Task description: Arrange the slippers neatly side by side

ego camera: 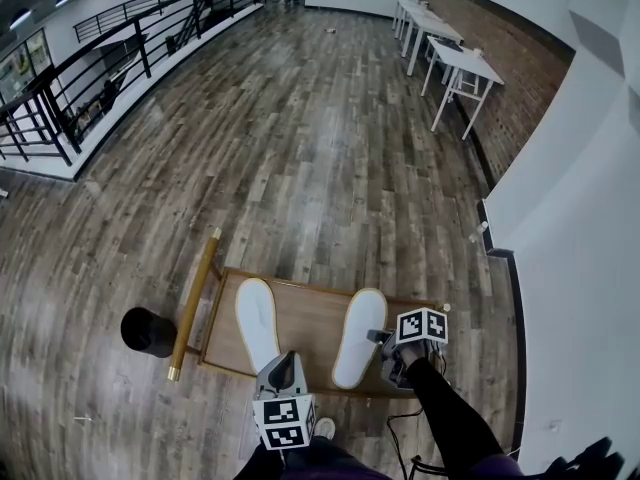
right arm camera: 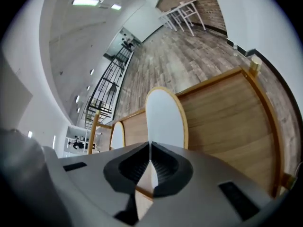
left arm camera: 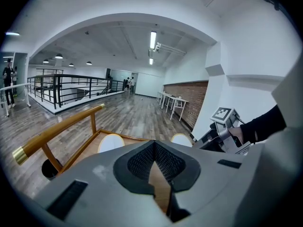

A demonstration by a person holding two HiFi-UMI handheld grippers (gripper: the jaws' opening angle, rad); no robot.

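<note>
Overhead: left slipper (ego camera: 257,320) and right slipper (ego camera: 360,336) lying apart on the wooden platform (ego camera: 305,313), left gripper (ego camera: 285,360) and right gripper (ego camera: 386,354) near their heels.

Along the left gripper (left arm camera: 154,145): clenched, empty, both slippers ahead.

Along the right gripper (right arm camera: 150,144): clenched, empty, right slipper (right arm camera: 163,117) straight ahead of the tips.

Grey-brown wood plank floor (ego camera: 300,118) stretched between a black metal railing (ego camera: 100,58) and white rectangular tables (ego camera: 460,68) beside a red brick wall (ego camera: 510,98).
</note>
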